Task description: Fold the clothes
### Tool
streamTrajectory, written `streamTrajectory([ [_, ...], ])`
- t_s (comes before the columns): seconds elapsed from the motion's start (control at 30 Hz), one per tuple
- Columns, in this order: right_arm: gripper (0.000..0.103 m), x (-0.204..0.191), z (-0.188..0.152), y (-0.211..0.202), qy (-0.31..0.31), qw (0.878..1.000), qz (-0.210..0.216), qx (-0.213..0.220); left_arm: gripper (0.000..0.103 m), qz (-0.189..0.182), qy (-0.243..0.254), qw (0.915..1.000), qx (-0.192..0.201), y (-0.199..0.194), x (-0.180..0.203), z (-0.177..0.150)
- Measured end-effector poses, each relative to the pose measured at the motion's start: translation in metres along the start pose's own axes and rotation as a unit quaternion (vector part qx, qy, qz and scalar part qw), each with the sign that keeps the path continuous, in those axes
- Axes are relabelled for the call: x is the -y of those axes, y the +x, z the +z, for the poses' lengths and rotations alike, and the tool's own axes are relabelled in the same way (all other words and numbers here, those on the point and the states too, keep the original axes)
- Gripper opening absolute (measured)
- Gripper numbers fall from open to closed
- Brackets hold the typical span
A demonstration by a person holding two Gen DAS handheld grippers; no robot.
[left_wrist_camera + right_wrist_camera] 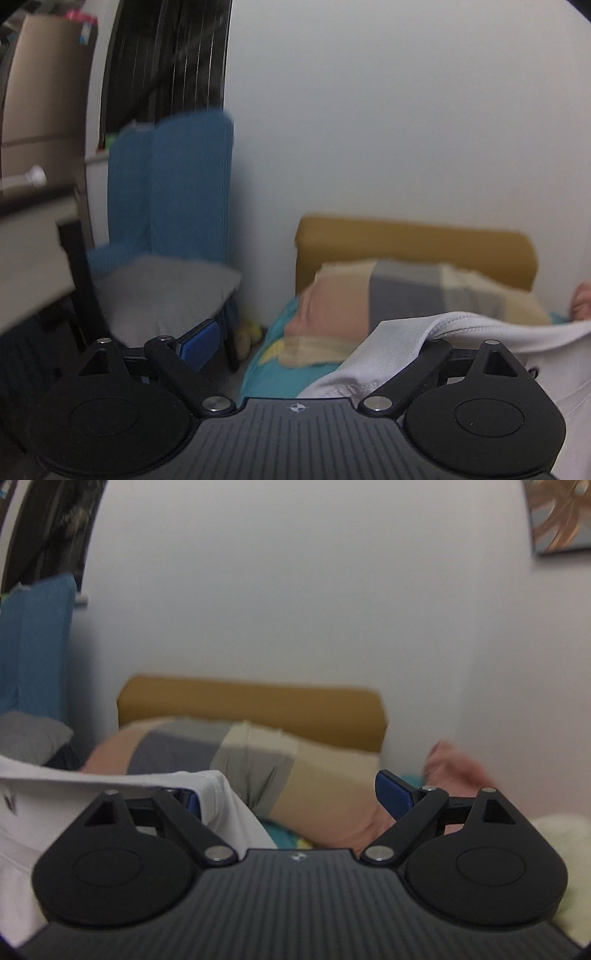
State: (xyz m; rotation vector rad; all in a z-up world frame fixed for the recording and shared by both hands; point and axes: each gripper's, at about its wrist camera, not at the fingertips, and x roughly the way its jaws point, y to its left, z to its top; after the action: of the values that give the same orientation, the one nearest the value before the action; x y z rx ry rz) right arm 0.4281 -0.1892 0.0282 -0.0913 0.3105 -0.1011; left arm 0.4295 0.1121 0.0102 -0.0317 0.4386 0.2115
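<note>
A white garment (461, 332) hangs stretched between the two grippers above the bed. In the left wrist view it drapes over the right finger and hides it; the left blue finger pad (201, 341) is bare. My left gripper (310, 343) stands wide open. In the right wrist view the same white garment (110, 786) covers the left finger, whose blue pad (192, 799) peeks out beside the cloth. The right finger pad (393, 795) is bare. My right gripper (291, 797) is wide open too.
A colour-block folded blanket (406, 291) lies on a teal sheet (273, 376) before a mustard headboard (406, 240). A blue-covered chair with a grey cushion (166, 291) stands left. A pink cloth (454, 764) lies right. A white wall is behind.
</note>
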Motion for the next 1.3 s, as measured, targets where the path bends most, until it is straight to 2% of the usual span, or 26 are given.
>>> streamTrajectory([
  [0.1, 0.09, -0.024, -0.045, 0.073, -0.007, 0.998, -0.002, -0.058, 0.092, 0.01, 0.02, 0.9981, -0.057, 0.09, 0.011, -0.038],
  [0.23, 0.09, -0.05, -0.087, 0.134, -0.032, 0.993, 0.017, -0.114, 0.091, 0.002, 0.018, 0.9901, -0.139, 0.168, 0.012, -0.081],
  [0.33, 0.09, -0.063, -0.102, 0.16, -0.053, 0.981, 0.057, -0.178, 0.091, -0.02, 0.023, 0.9797, -0.198, 0.198, 0.009, -0.089],
  [0.37, 0.09, -0.063, -0.104, 0.168, -0.048, 0.971, 0.091, -0.216, 0.092, -0.041, 0.026, 0.9747, -0.218, 0.204, 0.008, -0.089],
  [0.4, 0.09, -0.067, -0.107, 0.176, -0.053, 0.958, 0.121, -0.253, 0.092, -0.08, 0.031, 0.9673, -0.239, 0.207, 0.006, -0.086],
  [0.43, 0.09, -0.072, -0.107, 0.177, -0.063, 0.953, 0.131, -0.265, 0.092, -0.108, 0.038, 0.9612, -0.251, 0.207, 0.006, -0.083],
  [0.47, 0.09, -0.074, -0.103, 0.172, -0.057, 0.955, 0.135, -0.259, 0.093, -0.116, 0.047, 0.9607, -0.248, 0.203, 0.006, -0.078],
  [0.5, 0.09, -0.076, -0.099, 0.167, -0.052, 0.956, 0.139, -0.253, 0.099, -0.121, 0.052, 0.9625, -0.237, 0.197, 0.007, -0.073],
  [0.53, 0.09, -0.078, -0.095, 0.162, -0.047, 0.957, 0.143, -0.246, 0.103, -0.127, 0.053, 0.9639, -0.228, 0.19, 0.007, -0.069],
  [0.63, 0.09, -0.068, -0.077, 0.136, -0.004, 0.963, 0.142, -0.228, 0.103, -0.147, 0.04, 0.9672, -0.203, 0.163, 0.003, -0.056],
  [0.73, 0.09, -0.059, -0.061, 0.105, 0.024, 0.966, 0.143, -0.212, 0.103, -0.151, 0.037, 0.9744, -0.163, 0.118, 0.002, -0.047],
  [0.87, 0.091, -0.054, -0.047, 0.051, 0.021, 0.968, 0.15, -0.2, 0.103, -0.143, 0.019, 0.9817, -0.124, 0.029, 0.006, -0.043],
  [1.0, 0.091, -0.045, -0.043, -0.001, 0.031, 0.957, 0.169, -0.233, 0.103, -0.144, 0.006, 0.9854, -0.091, -0.074, -0.013, -0.054],
  [1.17, 0.091, -0.029, -0.048, -0.108, 0.062, 0.964, 0.181, -0.182, 0.103, -0.123, 0.01, 0.9892, -0.08, -0.195, -0.044, -0.079],
  [1.3, 0.091, -0.014, -0.063, -0.194, 0.083, 0.967, 0.187, -0.154, 0.103, -0.108, -0.003, 0.9909, -0.08, -0.257, -0.063, -0.105],
])
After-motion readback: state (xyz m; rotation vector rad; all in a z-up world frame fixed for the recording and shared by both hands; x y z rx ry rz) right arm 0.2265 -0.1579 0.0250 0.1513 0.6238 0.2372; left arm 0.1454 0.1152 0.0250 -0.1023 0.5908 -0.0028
